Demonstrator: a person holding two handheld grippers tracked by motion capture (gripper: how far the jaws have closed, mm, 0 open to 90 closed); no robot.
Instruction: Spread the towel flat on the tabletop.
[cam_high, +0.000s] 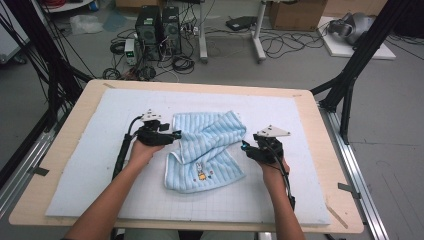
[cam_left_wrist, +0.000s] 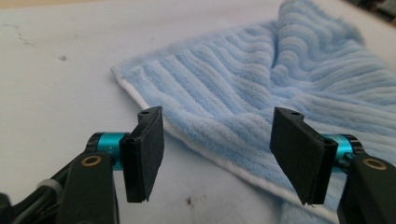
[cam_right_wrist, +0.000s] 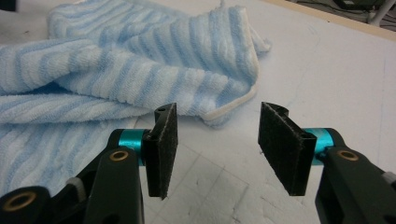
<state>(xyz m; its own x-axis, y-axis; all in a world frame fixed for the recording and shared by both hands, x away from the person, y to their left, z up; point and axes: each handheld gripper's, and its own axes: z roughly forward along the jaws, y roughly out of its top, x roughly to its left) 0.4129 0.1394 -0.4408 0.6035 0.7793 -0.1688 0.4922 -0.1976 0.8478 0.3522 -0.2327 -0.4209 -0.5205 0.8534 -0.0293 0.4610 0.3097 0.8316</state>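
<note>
While both grippers stand at the towel's (cam_high: 207, 150) sides, neither has hold of it. The left gripper (cam_high: 176, 135) has its jaws well apart with nothing pressed between them; in the left gripper view the towel's (cam_left_wrist: 261, 93) white-hemmed edge runs just beyond and slightly under the gap between the jaws, its near corner ahead and to the left of the left jaw. The right gripper (cam_high: 244, 146) is likewise open, its jaws about half apart and empty; in the right gripper view a folded, hemmed corner of the towel (cam_right_wrist: 140, 74) lies just ahead of the gap, with the bulk of the cloth spreading off to the left of the jaws and bare mat (cam_right_wrist: 327, 79) to their right.

From the high view the towel lies between the two grippers, rumpled and partly folded over itself, a small embroidered figure (cam_high: 201, 175) showing on the flap nearest the person. It rests on a pale mat (cam_high: 90, 160) that covers the table (cam_high: 70, 130). Each hand (cam_high: 142, 150) grasps its gripper from behind, forearms coming in from the person's side. No container stands on the table; the towel lies loose on the mat.
</note>
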